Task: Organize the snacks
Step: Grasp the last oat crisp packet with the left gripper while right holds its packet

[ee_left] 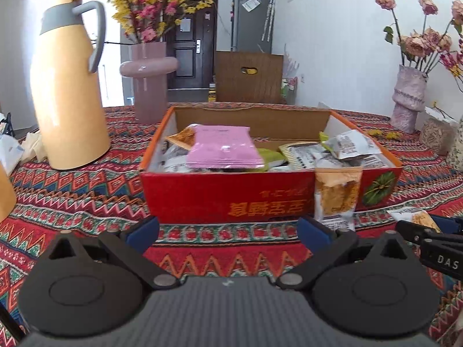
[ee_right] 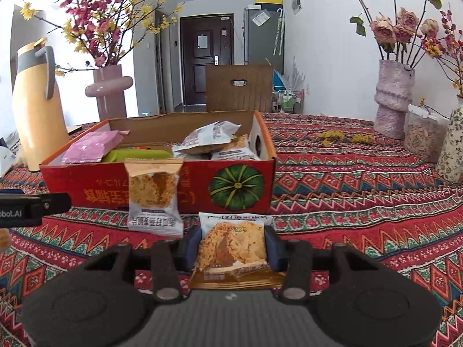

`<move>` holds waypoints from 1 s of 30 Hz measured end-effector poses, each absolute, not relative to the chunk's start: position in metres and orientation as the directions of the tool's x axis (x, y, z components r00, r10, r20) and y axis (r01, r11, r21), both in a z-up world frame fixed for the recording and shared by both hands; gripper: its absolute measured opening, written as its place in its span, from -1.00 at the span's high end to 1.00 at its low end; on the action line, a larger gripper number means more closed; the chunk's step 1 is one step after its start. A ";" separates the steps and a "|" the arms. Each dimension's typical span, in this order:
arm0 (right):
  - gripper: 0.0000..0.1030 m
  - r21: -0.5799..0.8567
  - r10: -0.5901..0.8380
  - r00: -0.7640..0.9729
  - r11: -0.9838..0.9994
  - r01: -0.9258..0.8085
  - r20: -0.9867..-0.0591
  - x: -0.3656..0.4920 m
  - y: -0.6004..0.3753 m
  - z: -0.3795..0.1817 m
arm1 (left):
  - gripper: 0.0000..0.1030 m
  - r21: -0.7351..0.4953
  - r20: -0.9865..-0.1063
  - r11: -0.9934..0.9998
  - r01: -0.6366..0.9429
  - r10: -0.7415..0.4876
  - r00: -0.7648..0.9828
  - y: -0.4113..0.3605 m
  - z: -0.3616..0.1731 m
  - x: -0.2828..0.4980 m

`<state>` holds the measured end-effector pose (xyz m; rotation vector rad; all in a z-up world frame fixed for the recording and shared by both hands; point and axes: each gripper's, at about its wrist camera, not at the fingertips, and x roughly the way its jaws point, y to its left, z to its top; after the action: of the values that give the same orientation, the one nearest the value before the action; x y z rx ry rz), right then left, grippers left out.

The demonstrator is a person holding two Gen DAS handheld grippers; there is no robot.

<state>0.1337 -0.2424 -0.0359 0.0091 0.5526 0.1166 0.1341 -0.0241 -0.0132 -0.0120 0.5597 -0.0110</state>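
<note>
The right gripper (ee_right: 233,245) clamps a crinkly snack packet (ee_right: 233,248) just before the red cardboard box (ee_right: 162,193)—seemingly off the patterned cloth (ee_right: 347,202). Another packet (ee_right: 154,196) leans against the box's front wall. The left gripper (ee_left: 228,228) hangs open over bare cloth.

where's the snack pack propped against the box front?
The upright snack pack leans on the red box front, left of the pumpkin print, ahead-left of the right tool.

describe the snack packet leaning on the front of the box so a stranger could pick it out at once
Find the red cardboard box on the patterned tablecloth. Against its front wall, left of the green pumpkin picture, stands the upright packet. Unlike the flat packet between the right tool fingers, nothing holds it.
</note>
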 end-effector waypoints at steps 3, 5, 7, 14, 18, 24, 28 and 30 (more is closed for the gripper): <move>0.12 0.041 0.091 0.856 0.996 -0.081 -0.509 0.135 -0.257 -0.034 | -1.00 0.019 -0.544 0.999 0.049 -0.031 0.839 -0.056 -0.010 0.146; 0.12 0.044 0.079 0.863 0.997 -0.066 -0.500 0.136 -0.267 -0.032 | -1.00 0.031 -0.563 0.998 0.060 -0.032 0.826 -0.075 -0.011 0.157; 0.12 0.048 0.069 0.869 0.997 -0.052 -0.490 0.139 -0.276 -0.030 | -1.00 0.039 -0.587 0.998 0.055 -0.021 0.810 -0.092 -0.016 0.171; 0.11 0.063 0.076 0.882 0.997 -0.053 -0.466 0.148 -0.292 -0.025 | -0.94 0.062 -0.626 0.998 -0.003 0.041 0.779 -0.120 -0.035 0.205; 0.11 0.065 0.094 0.884 0.995 -0.072 -0.458 0.152 -0.292 -0.024 | -0.17 0.050 -0.637 0.999 0.020 0.017 0.771 -0.121 -0.036 0.204; 0.11 0.069 0.115 0.891 0.993 -0.094 -0.439 0.152 -0.289 -0.018 | 0.20 0.026 -0.627 0.995 0.096 -0.059 0.777 -0.113 -0.024 0.186; 0.11 0.060 0.131 0.901 0.991 -0.117 -0.413 0.155 -0.281 -0.007 | 0.20 -0.012 -0.580 0.989 0.145 -0.125 0.805 -0.104 0.002 0.167; 0.11 0.049 0.143 0.909 0.990 -0.134 -0.392 0.160 -0.273 0.001 | 0.20 -0.023 -0.538 0.990 0.142 -0.132 0.832 -0.099 0.019 0.163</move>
<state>0.1598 -0.2726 0.0007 0.0212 0.4063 0.1430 0.1630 -0.0992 0.0189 0.0178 0.5691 -0.1455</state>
